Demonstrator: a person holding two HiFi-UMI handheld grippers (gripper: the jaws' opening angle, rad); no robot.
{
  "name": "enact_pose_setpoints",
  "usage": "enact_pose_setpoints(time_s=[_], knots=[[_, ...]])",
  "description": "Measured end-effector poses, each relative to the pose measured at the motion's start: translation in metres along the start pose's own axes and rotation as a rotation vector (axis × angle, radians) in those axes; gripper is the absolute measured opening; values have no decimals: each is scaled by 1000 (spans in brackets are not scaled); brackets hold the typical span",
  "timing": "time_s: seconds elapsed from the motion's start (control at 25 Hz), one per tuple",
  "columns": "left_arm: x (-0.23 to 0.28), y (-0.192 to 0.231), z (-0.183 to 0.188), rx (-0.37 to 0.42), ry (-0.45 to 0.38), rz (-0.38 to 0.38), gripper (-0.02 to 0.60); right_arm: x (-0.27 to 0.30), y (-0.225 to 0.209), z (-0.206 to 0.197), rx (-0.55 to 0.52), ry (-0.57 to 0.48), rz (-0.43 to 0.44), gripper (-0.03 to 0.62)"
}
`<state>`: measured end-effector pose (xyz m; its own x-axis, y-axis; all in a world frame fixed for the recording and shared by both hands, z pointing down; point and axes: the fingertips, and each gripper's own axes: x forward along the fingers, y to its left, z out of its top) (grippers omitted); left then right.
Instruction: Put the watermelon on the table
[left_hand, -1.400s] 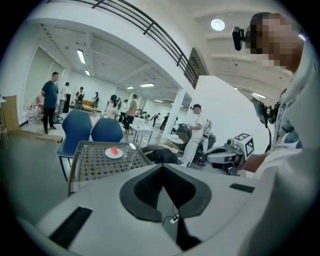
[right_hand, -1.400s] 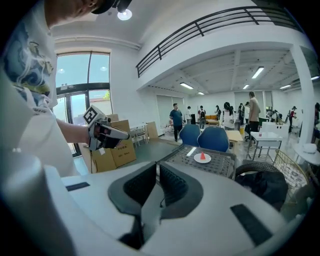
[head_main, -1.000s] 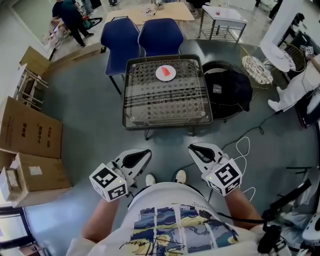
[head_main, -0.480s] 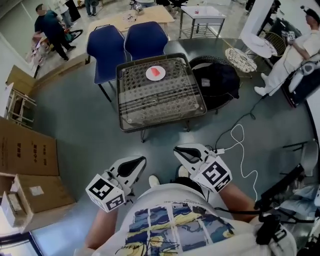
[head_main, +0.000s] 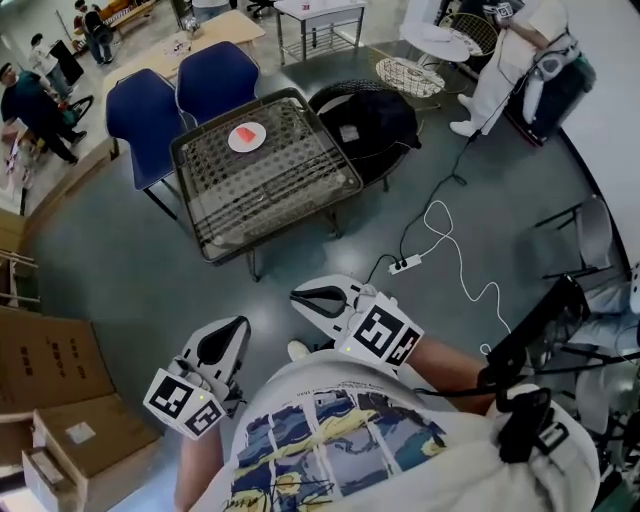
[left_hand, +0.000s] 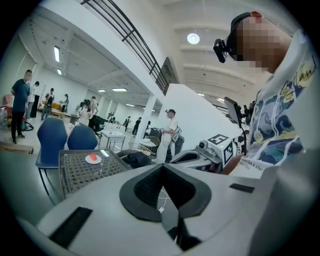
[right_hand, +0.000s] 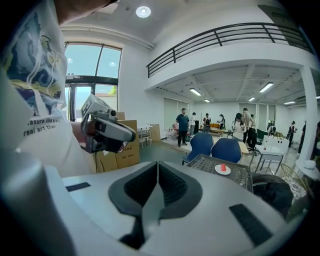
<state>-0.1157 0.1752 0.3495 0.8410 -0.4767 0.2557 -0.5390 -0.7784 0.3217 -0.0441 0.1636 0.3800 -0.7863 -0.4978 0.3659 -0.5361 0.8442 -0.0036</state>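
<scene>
A red watermelon slice (head_main: 246, 133) lies on a white plate (head_main: 246, 139) at the far side of the glass-topped wire table (head_main: 290, 190), up and to the left in the head view. Both grippers hover over the grey floor, well short of the table. My left gripper (head_main: 241, 323) is shut and holds nothing. My right gripper (head_main: 296, 295) is also shut and empty. In the left gripper view my left gripper (left_hand: 162, 167) points past the watermelon slice (left_hand: 93, 158), far off at the left. Seen from my right gripper (right_hand: 157, 165), the watermelon slice (right_hand: 223, 167) lies ahead at the right.
Two blue chairs (head_main: 180, 95) stand behind the table. A black round chair with a dark bag (head_main: 365, 120) sits to its right. A white power strip and cable (head_main: 405, 265) lie on the floor. Cardboard boxes (head_main: 50, 360) stand left; people stand at the back.
The head view has swung, so the table and plate now lie farther off, up and left. Both grippers sit lower and further left in the picture, still shut.
</scene>
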Motion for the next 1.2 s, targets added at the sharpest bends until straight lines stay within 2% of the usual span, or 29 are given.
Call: enact_pose_setpoints(time_s=[0.24,0.64,1.2], knots=[[-9,0,2,1,-20,-5,9,4,11,8,-20,3,-2,15],[-22,21,-10,-24,-5,23,9,22,18,13,-30,16,15,12],[-31,40,-17,-29,0,14,9,44,26,14,-32,34,20,11]])
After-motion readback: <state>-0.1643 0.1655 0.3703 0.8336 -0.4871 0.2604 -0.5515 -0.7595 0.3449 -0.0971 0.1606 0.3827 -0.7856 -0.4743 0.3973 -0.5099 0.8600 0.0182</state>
